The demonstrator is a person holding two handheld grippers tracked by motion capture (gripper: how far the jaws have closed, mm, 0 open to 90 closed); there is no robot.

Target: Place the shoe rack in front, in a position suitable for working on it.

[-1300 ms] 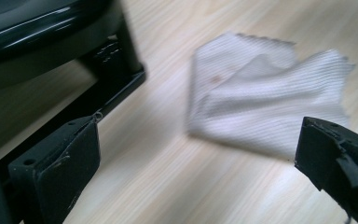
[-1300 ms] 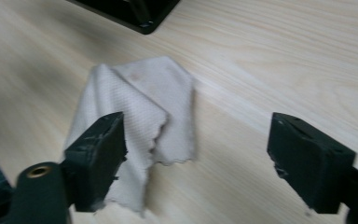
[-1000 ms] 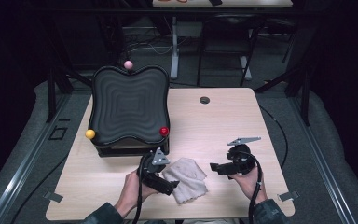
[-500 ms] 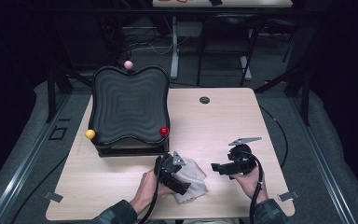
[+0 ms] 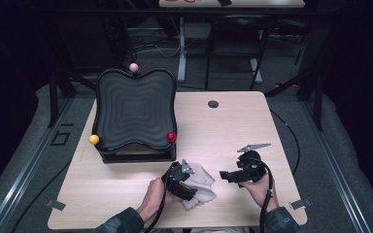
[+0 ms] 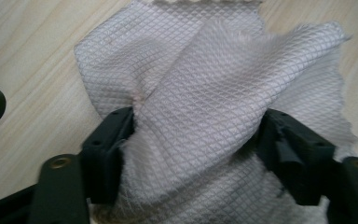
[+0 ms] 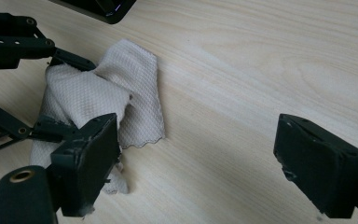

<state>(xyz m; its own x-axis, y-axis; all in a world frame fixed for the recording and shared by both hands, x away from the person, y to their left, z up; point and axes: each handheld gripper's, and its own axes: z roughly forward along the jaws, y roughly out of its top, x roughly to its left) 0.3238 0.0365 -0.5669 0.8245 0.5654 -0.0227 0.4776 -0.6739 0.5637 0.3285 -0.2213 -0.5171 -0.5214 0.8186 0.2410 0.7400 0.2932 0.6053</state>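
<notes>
A crumpled white waffle-weave cloth (image 5: 203, 187) lies near the front edge of the wooden table (image 5: 223, 131). My left gripper (image 5: 187, 182) points down onto it. In the left gripper view the jaws have just been closing, and both pads (image 6: 114, 135) press into a bunched fold of the cloth (image 6: 205, 70) between them. My right gripper (image 5: 225, 175) hovers just right of the cloth, pointing left at it. Its jaws (image 7: 196, 158) stand open over bare wood with nothing between them. The right gripper view also shows the cloth (image 7: 121, 88) and the left gripper (image 7: 67, 95).
A black ridged board (image 5: 133, 111) sits tilted on a stand at the table's back left, with a pink ball (image 5: 133, 67), a yellow ball (image 5: 93, 139) and a red ball (image 5: 171, 136) at its corners. A dark grommet (image 5: 213, 104) is set in the tabletop behind.
My left gripper has moved right and down onto the cloth, and its jaws have drawn in around a fold. The right gripper has stayed in place.
</notes>
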